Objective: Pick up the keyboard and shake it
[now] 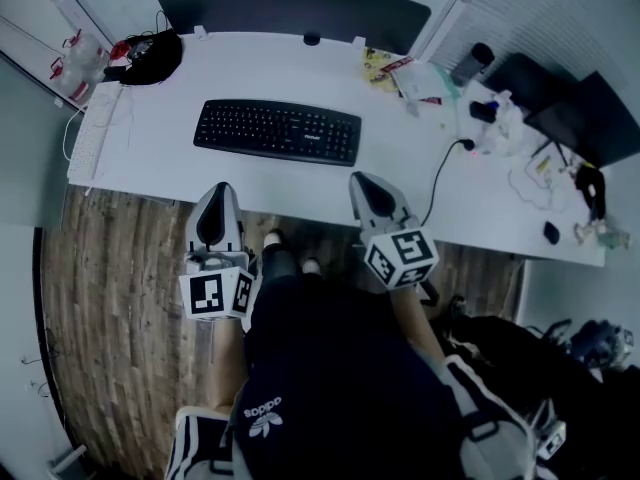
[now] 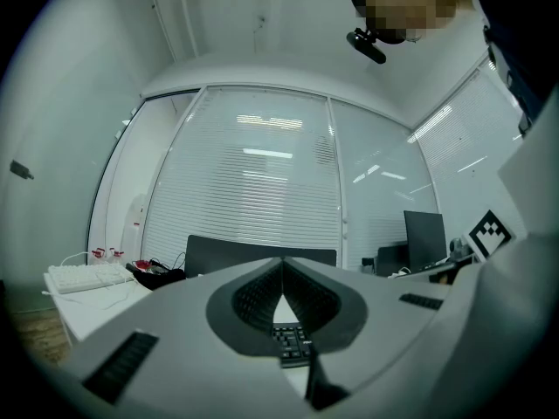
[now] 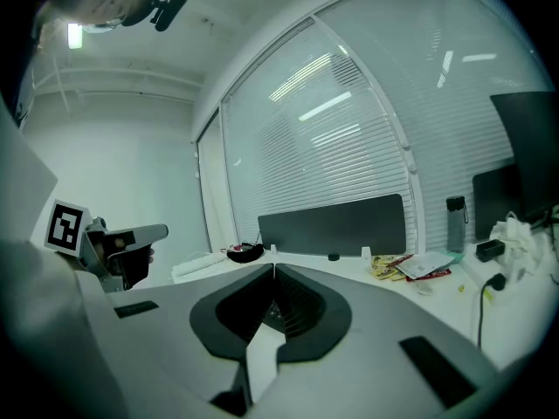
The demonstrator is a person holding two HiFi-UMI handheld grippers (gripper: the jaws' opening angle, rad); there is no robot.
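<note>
My left tongs (image 1: pixel 218 190) are clenched on nothing at the desk (image 1: pixel 150 153) edge. The keyboard (image 1: pixel 277 130) lies flat on it ahead, untouched. My right tongs (image 1: pixel 362 181) are clenched empty too. Unless both open first, I judge they will only shove it away

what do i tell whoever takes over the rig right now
Left claw: shut, empty, at the near edge of the desk.
Right claw: shut, empty, also at the near edge.
Keyboard: lying flat on the desk, just beyond both claws, touched by neither.
Done: nothing yet, the claws are only lined up in front of it.
Left: open both claws, grip the keyboard, probably one claw per end, lift it and shake it.
</note>
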